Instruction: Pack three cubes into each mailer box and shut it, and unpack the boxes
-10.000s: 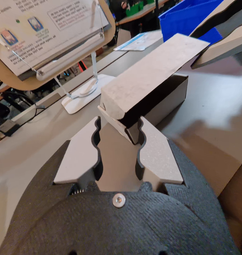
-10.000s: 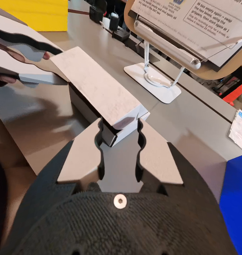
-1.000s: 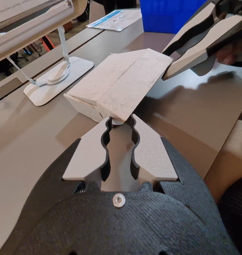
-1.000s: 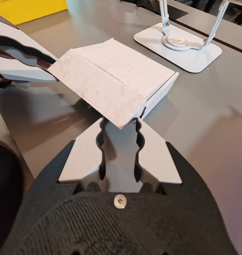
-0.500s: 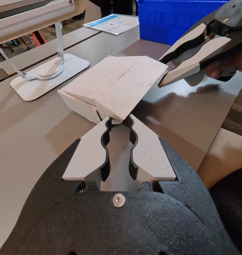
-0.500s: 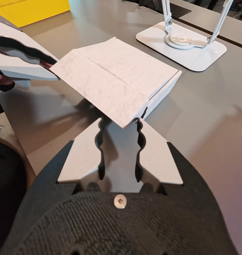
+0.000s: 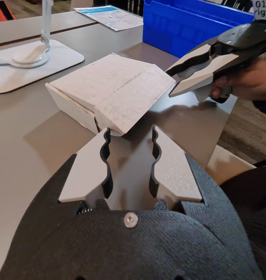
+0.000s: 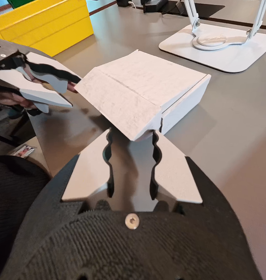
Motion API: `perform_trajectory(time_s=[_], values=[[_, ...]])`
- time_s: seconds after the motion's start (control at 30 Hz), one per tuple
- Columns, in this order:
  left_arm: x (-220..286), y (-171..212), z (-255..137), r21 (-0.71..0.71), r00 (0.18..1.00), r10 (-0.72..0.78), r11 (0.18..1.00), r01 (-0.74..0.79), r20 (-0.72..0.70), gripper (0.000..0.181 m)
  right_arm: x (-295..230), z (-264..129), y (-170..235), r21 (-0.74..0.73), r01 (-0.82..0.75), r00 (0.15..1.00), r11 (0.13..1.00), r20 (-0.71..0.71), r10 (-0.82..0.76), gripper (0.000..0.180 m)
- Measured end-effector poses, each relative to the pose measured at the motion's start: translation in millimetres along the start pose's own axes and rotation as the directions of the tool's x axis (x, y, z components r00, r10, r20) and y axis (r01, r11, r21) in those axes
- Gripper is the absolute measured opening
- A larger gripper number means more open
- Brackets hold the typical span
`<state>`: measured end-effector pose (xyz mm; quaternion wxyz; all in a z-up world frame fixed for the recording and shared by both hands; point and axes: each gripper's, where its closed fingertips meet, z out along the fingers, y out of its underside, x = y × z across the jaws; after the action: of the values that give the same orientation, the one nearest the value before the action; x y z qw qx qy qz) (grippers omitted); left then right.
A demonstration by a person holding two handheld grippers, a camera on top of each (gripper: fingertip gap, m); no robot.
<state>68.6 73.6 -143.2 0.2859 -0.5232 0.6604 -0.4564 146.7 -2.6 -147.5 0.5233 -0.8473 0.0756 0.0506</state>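
Two grippers, left gripper (image 7: 131, 131) and right gripper (image 8: 131, 133), both spread and holding nothing, flank one white mailer box (image 7: 108, 86) on the grey table (image 7: 30, 136); lid down, front flap (image 8: 120, 104) untucked. Cubes unseen; closing judged unfinished.

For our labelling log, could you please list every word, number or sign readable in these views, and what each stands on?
White tag, top right corner of the left wrist view: black characters, cut off by the frame; not transcribed.
Printed sheet with a blue header: too small to read.
Small card: blurred.
Mailer box: no print, only scuffs.
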Motion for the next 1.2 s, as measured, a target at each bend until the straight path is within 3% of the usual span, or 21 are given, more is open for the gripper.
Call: perform_trajectory(time_s=[0.13,0.3,1.2], values=[[-5.2,-0.6,1.7,-0.001,0.996,-0.078,0.997,0.078,-0.034,0.057,-1.2,2.8,0.3,-0.001,-0.01,1.0,1.0,0.029,0.01,0.054],[-18.0,-2.9,3.3,0.015,0.985,-0.173,0.985,0.174,-0.022,0.033,1.4,5.3,-1.3,-0.003,-0.01,0.999,1.0,0.048,0.01,0.053],[-35.2,13.9,18.2,-0.12,0.957,-0.289,0.951,0.285,-0.018,0.032,14.4,15.4,0.6,-0.052,-0.066,0.994,0.996,0.087,0.07,0.044]])
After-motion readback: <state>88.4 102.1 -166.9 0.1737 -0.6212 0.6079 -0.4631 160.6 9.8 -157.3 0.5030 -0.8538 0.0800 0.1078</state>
